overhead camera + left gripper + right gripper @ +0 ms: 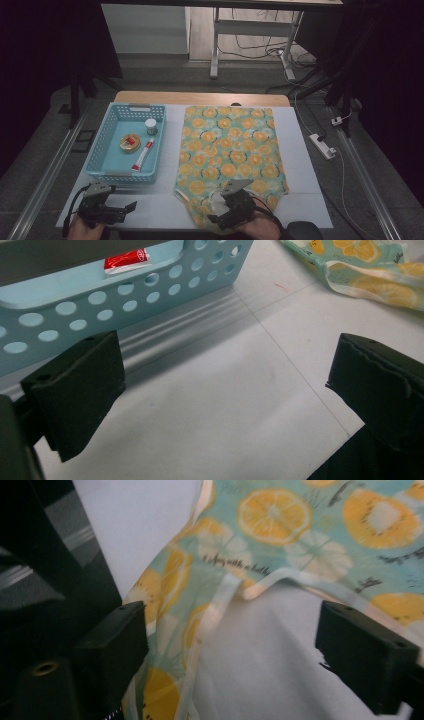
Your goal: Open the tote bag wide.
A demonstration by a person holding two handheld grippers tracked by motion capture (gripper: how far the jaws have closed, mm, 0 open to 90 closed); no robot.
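Note:
A sleeveless garment (pixel 230 145) printed with orange slices on pale green lies flat on the white table top (pixel 300 165). My right gripper (pixel 221 204) is at its near edge. In the right gripper view its jaws stand open (pixel 235 645), with the garment's cream-trimmed strap and edge (pixel 220 600) between them; the pads do not press on the cloth. My left gripper (pixel 126 209) rests low at the table's near left, open (pixel 225 385) over bare table, close to the blue basket (pixel 125 300). A corner of the garment (pixel 370 270) lies beyond it.
The perforated blue basket (pixel 100 160) stands left of the garment and holds a red-and-white tube (pixel 143 155), a round gold tin (pixel 130 142) and a small jar (pixel 150 126). A power strip (pixel 322 146) and cables lie on the floor at the right.

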